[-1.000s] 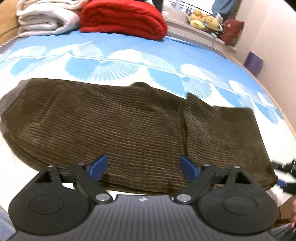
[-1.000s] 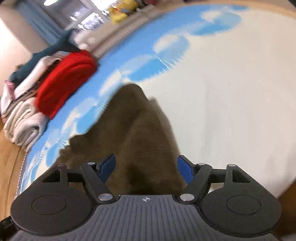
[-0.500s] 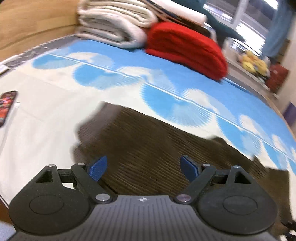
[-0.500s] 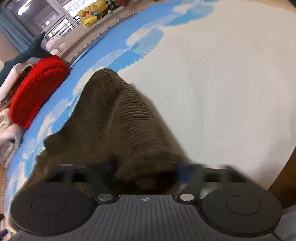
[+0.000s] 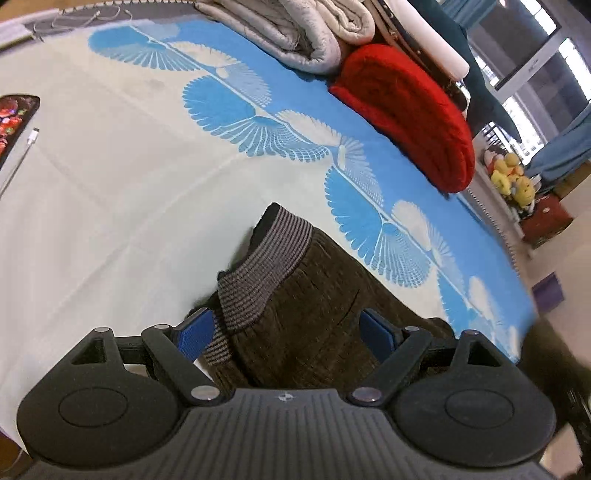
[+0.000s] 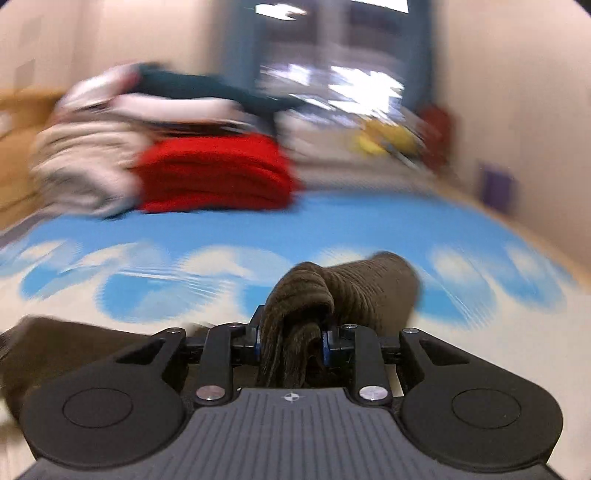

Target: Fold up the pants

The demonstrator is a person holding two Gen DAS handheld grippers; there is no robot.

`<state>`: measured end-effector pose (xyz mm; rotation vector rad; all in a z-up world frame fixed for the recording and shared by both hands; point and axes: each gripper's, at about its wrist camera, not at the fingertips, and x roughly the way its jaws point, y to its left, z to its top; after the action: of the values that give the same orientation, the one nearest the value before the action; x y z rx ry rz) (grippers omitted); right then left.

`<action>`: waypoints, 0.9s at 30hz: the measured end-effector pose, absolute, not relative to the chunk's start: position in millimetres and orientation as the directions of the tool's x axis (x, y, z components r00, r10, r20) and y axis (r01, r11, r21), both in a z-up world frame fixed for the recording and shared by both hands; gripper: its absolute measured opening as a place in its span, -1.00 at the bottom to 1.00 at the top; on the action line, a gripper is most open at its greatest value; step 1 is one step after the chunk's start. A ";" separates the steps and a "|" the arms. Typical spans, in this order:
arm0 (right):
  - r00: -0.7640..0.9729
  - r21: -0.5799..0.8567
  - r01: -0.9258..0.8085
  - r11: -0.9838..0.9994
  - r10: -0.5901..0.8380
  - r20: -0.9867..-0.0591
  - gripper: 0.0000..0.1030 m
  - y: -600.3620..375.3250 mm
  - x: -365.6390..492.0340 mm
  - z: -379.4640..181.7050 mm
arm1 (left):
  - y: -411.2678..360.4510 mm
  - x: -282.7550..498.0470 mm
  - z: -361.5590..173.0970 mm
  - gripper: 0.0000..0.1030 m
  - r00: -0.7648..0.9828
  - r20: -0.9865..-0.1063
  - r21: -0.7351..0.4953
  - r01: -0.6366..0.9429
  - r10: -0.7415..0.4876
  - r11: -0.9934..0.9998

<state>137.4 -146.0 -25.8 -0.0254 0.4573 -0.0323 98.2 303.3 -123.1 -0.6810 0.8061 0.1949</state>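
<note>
Blue-and-cream bedspread under pants

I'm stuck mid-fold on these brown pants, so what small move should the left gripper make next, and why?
Probably close the left gripper on the waistband. It is open, with the striped band between its pads, while the right gripper is closing on a bunch of the pants. Both ends could then lift together.

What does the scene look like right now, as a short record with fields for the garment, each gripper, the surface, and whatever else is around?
garment: brown corduroy pants, striped grey waistband facing the left gripper
left gripper: open, straddling the waistband end
right gripper: jaws closing on a bunched fold of the pants, raised off the bed
surface: bed sheet, cream with blue fan pattern
nearby: red blanket, grey folded bedding, phone, yellow plush toys
</note>
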 end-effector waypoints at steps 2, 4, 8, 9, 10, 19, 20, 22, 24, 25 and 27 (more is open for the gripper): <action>0.919 -0.123 -0.111 0.986 0.055 -0.391 -0.46 -76.6 151.9 -24.2 | 313.0 97.2 -125.2 0.74 0.683 -0.723 -0.505 -0.417 -0.106 0.756; 0.911 -0.243 -0.294 0.924 0.193 -0.364 -0.46 2.2 152.7 -37.4 | 326.2 96.3 -128.5 0.74 0.676 -0.729 -0.510 -0.435 -0.105 0.742; 0.772 -0.459 -0.625 0.632 0.409 -0.487 -0.44 117.3 127.1 -115.9 | 353.3 92.3 -139.2 0.74 0.650 -0.752 -0.519 -0.486 -0.106 0.703; 0.756 -0.463 -0.644 0.610 0.410 -0.511 -0.41 126.9 122.6 -130.4 | 356.7 93.3 -139.4 0.74 0.655 -0.744 -0.537 -0.468 -0.132 0.701; 0.767 -0.484 -0.634 0.603 0.413 -0.491 -0.41 130.8 115.6 -140.7 | 357.8 95.8 -137.7 0.74 0.666 -0.729 -0.553 -0.437 -0.159 0.709; 0.697 -0.360 -0.709 0.606 0.527 -0.486 0.13 104.1 105.5 -126.2 | 312.3 136.7 -126.2 0.85 0.602 -0.778 -0.418 -0.280 -0.181 0.864; 0.663 -0.313 -0.738 0.598 0.556 -0.501 0.20 96.4 101.4 -121.5 | 310.6 136.0 -125.1 0.85 0.605 -0.777 -0.414 -0.278 -0.176 0.867; 0.629 -0.231 -0.758 0.610 0.588 -0.509 0.34 74.4 93.8 -109.6 | 312.4 133.0 -123.8 0.85 0.609 -0.773 -0.419 -0.279 -0.178 0.864; 0.622 -0.138 -0.745 0.653 0.605 -0.497 0.34 42.2 82.5 -92.9 | 316.6 126.2 -122.1 0.85 0.610 -0.775 -0.419 -0.303 -0.164 0.856; 0.650 -0.130 -0.715 0.687 0.586 -0.483 0.34 26.6 79.6 -86.4 | 317.1 123.5 -120.8 0.85 0.612 -0.777 -0.412 -0.316 -0.149 0.855; 0.729 -0.168 -0.633 0.756 0.509 -0.458 0.33 -4.2 73.7 -75.5 | 318.7 115.7 -111.9 0.85 0.633 -0.762 -0.415 -0.317 -0.136 0.853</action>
<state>73.7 -4.2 -75.5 -0.3260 0.4040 0.6411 115.7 318.7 -111.9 -0.5581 0.8914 0.1094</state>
